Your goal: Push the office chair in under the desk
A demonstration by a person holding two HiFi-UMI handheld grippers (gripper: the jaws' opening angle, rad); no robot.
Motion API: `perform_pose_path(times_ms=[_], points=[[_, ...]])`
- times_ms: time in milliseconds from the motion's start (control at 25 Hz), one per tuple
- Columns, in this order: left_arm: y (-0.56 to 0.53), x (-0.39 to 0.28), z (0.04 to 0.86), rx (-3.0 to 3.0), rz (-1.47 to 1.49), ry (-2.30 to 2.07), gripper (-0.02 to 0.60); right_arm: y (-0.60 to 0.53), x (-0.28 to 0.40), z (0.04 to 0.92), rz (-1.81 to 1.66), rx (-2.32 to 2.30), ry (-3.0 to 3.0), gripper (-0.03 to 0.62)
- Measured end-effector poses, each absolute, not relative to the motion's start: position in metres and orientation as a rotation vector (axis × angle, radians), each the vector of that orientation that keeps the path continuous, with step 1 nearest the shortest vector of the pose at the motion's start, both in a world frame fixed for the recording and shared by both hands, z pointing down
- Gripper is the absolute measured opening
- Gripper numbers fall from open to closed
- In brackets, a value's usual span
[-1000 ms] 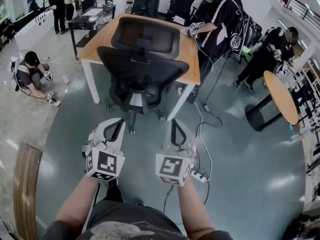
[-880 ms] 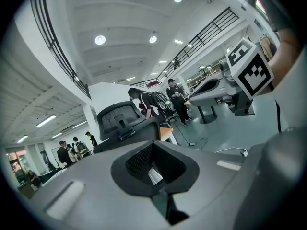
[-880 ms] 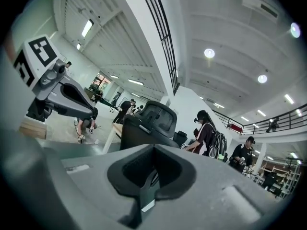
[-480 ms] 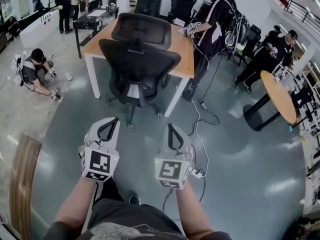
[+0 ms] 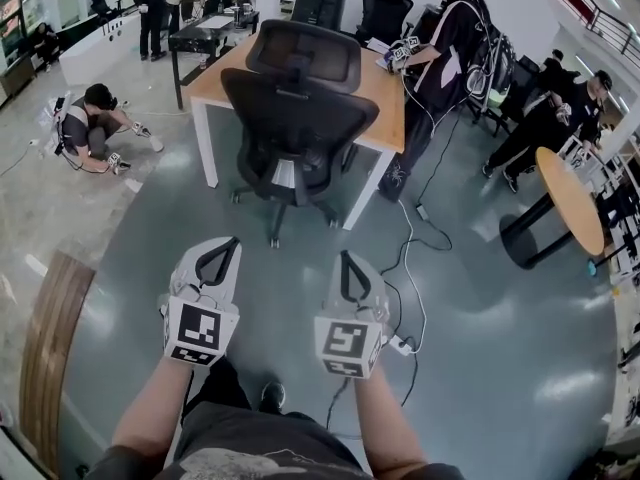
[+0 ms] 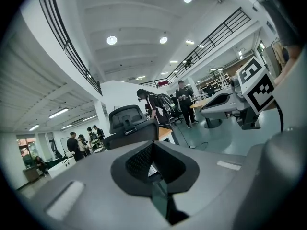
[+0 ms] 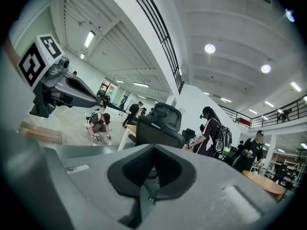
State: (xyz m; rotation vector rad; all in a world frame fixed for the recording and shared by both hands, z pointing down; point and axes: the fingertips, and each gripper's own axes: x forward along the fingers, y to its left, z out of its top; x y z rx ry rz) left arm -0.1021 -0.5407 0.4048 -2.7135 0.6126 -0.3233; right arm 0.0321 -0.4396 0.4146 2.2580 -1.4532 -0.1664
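Backing off is what we have done since a second ago: the chair now sits higher and smaller in the head view, and the strip of bare floor between it and our two tools has grown. Neither tool touches it any more. The chair itself stands with its backrest towards us, its seat reaching in under the near edge of the worktop and its wheeled base just outside the worktop's white legs. We judge from this that the push is as good as done, and that what we see is the retreat after it; whether the seat could go any deeper we cannot tell from here, since the backrest hides the edge.

Our left tongs are fully closed with nothing between the jaws, and the left gripper view shows only the distant chair past the tips. Our right tongs are closed and empty likewise, and their own view looks at the chair back from well away.

Both forearms reach straight out in front of the body, side by side and a little apart, with the tongs close to level and aimed at the chair. A loose cable trails over the floor just to the right of the right tongs, clear of both.
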Motion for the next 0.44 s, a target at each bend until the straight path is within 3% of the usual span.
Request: perform_pose_path(times_ms=[440], points=[[-0.546, -0.114, 0.399, -2.741, -0.305, 0.604, 0.015, -0.453, 0.027, 0.409, -0.154, 2.269, -1.494, -0.009]])
